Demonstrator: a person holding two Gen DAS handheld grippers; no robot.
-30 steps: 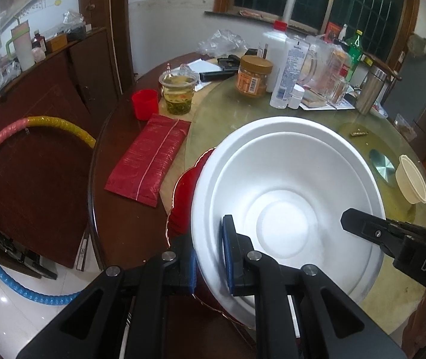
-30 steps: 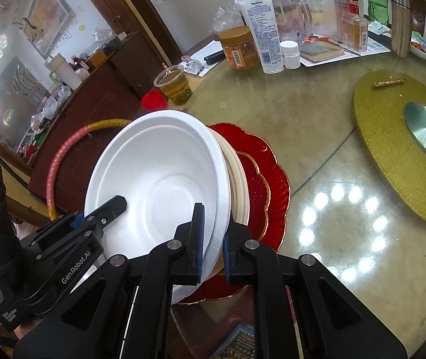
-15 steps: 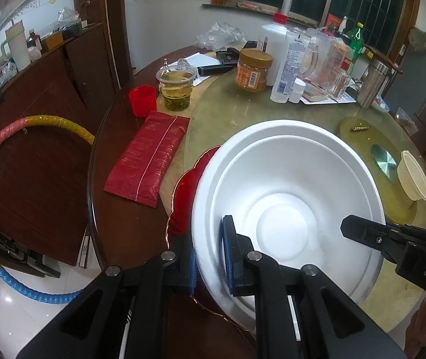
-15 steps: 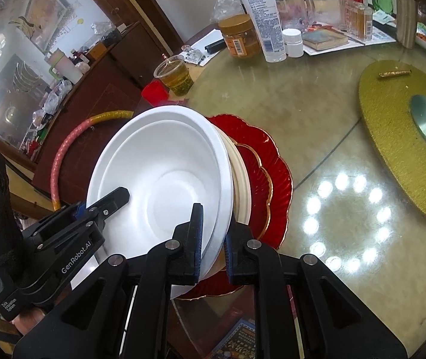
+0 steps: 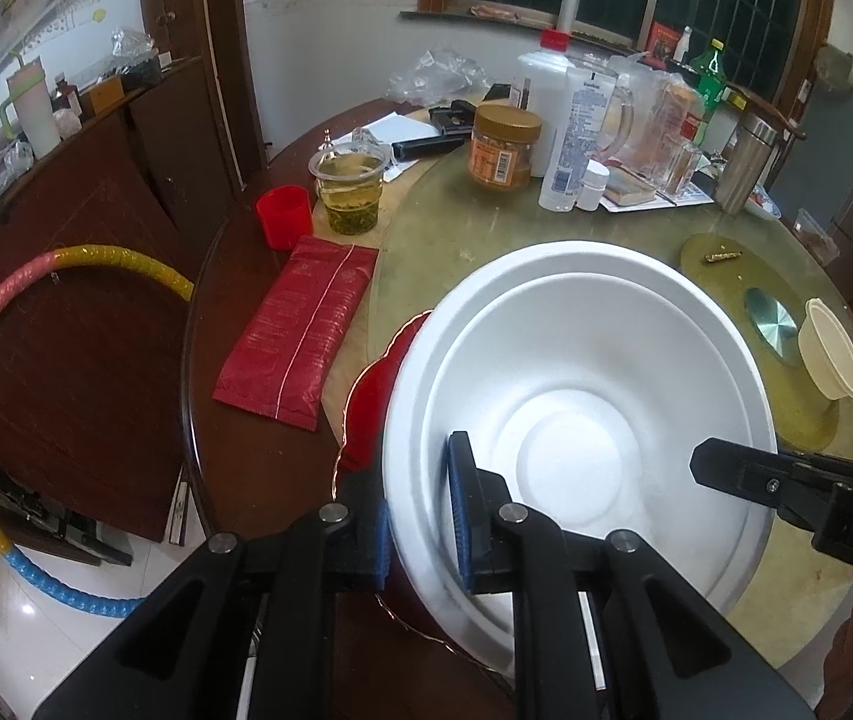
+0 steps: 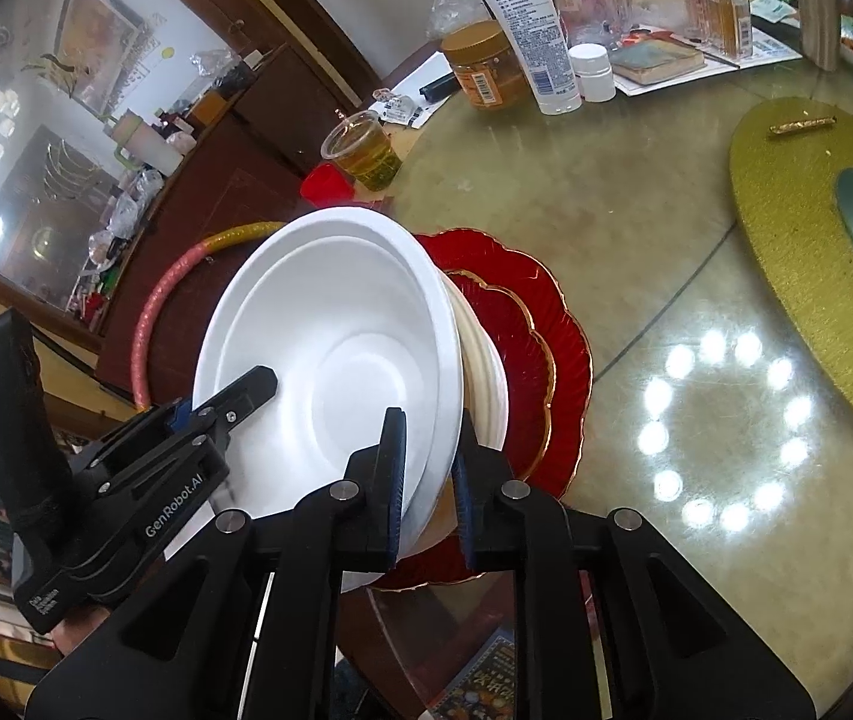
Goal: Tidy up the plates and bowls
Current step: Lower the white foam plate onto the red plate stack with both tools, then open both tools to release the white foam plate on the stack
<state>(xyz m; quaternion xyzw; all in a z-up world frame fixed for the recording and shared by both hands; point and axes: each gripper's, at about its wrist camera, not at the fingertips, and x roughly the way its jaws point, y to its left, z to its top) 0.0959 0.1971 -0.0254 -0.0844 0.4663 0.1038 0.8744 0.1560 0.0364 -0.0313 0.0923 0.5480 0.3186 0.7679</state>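
Your stack of white foam bowls [image 6: 336, 360] sits tilted on red plates [image 6: 552, 348] near the tabletop [image 6: 636, 228] edge; left tongs [image 5: 420, 516] and right tongs [image 6: 429, 471] both clamp its rim, loosening slightly, so it could slide off

We see the foam bowl [image 5: 576, 420] on top of a stack, over a stack of plates [image 6: 537, 360], at the near edge of the counter [image 6: 636, 228]. Left of it lies a flat packet [image 5: 300, 330], with a small cup [image 5: 284, 217] and a tea cup [image 5: 350, 187] behind. Jar [image 5: 504, 147] and tube [image 5: 576, 138] stand further back. A paper bowl [image 5: 828, 357] sits right, on the turntable [image 6: 816, 252].
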